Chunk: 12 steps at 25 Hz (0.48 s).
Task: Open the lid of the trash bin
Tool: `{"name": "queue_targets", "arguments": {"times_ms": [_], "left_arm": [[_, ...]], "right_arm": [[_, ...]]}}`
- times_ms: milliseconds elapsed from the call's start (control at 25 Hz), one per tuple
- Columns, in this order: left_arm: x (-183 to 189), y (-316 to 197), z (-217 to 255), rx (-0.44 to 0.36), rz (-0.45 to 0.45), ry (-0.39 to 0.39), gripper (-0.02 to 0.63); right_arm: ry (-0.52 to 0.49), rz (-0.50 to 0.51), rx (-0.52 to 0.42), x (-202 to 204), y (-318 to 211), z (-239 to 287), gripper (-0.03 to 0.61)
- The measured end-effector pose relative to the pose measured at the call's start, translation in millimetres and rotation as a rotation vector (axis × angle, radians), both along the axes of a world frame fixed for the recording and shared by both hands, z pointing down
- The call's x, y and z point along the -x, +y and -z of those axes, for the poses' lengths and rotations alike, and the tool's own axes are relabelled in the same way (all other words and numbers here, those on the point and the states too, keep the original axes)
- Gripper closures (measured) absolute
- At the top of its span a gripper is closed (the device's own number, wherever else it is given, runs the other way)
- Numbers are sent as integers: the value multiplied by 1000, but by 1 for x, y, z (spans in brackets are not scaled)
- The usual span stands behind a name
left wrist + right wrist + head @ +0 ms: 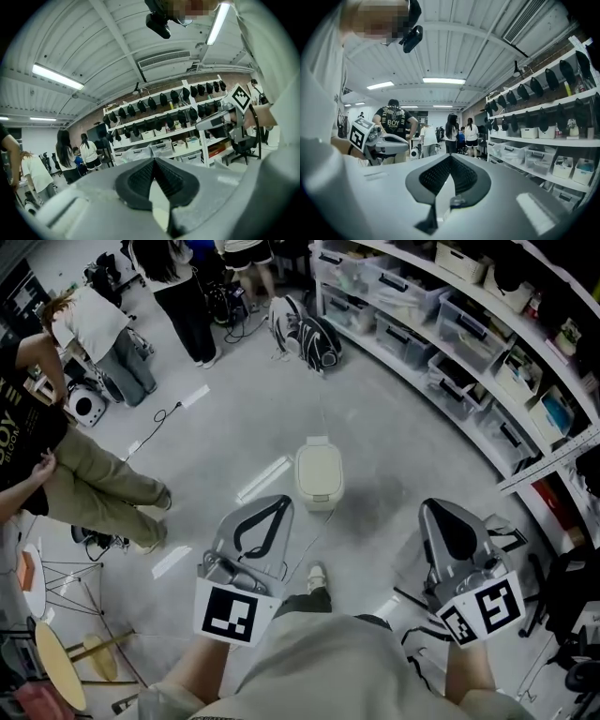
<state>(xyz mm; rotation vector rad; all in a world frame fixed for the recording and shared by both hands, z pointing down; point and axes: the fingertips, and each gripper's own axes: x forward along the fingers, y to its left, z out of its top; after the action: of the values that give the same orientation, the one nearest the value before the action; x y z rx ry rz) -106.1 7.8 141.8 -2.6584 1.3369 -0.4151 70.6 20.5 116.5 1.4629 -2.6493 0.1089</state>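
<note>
A cream trash bin (319,474) stands on the grey floor straight ahead of me, its lid down. My left gripper (280,502) is held at waist height, short of the bin and a little to its left, with its jaws shut on nothing. To the bin's right, and also short of it, my right gripper (435,509) has its jaws together and empty too. Both gripper views point level across the room, so the bin is hidden in them. The left gripper (153,161) and the right gripper (450,158) each show their pads meeting at the tip.
Shelves (469,343) with storage boxes run along the right side. Several people (84,474) stand at the left and back. A black-and-white bag (309,334) lies on the floor beyond the bin. An office chair (572,615) stands at right, and a small round table (58,667) at lower left.
</note>
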Motion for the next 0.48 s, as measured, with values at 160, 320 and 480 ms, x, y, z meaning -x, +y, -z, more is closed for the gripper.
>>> {"name": "queue_targets", "arguments": {"times_ms": [160,320,480], "left_arm": [[3,-37,-6,-6,-25,-1,612],[2,-59,-17,14,-24,8,612],[1,-76,-30,71,6,33,612]], "right_arm": [[3,-21,1,5,-38,-5,575],[2,-30,25,2,-61,-16,575],[-2,-38,65,-7,-80,-35,575]]}}
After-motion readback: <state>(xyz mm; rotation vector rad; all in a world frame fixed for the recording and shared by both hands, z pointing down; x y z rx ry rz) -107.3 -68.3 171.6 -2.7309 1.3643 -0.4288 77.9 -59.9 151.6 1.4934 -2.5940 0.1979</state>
